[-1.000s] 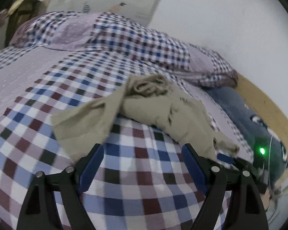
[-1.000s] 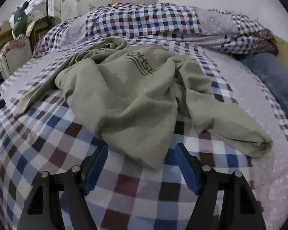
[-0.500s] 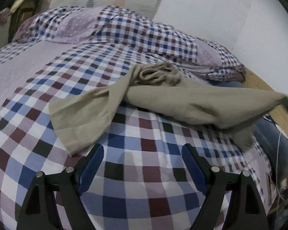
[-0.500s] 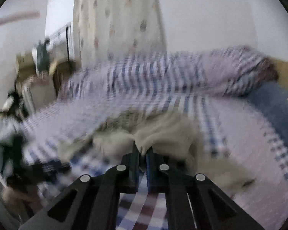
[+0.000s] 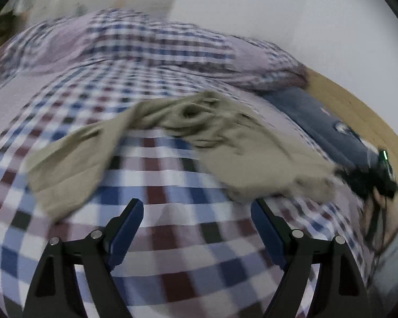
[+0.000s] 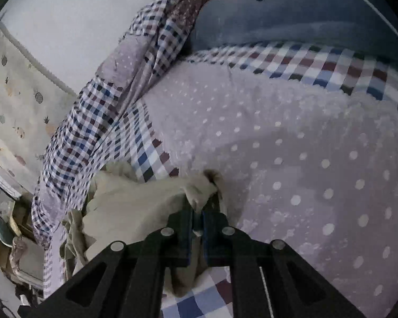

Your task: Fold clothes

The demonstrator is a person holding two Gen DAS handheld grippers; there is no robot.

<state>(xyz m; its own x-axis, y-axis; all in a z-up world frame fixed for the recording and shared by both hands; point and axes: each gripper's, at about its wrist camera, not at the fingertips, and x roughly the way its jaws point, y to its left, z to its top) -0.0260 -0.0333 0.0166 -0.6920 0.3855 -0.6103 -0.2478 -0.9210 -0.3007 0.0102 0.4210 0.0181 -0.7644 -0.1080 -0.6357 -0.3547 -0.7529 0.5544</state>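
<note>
Beige garment (image 5: 225,143) lay crumpled across the checked bed cover (image 5: 172,238), one sleeve trailing toward the left hand-held gripper (image 5: 196,228), whose jaws stood wide apart over bare cover, holding nothing. The right hand-held gripper (image 6: 197,220) had its jaws pinched tight on a fold of the garment's edge above the dotted lilac part of the cover.

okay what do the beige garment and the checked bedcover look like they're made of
Beige garment: looks like soft matte knit, perhaps cotton jersey; it drapes in limp folds and bunches where the right gripper pinches it. Checked bedcover: seems a thin woven cotton-like print, matte, with a dotted lilac panel; blur hides the weave.
</note>
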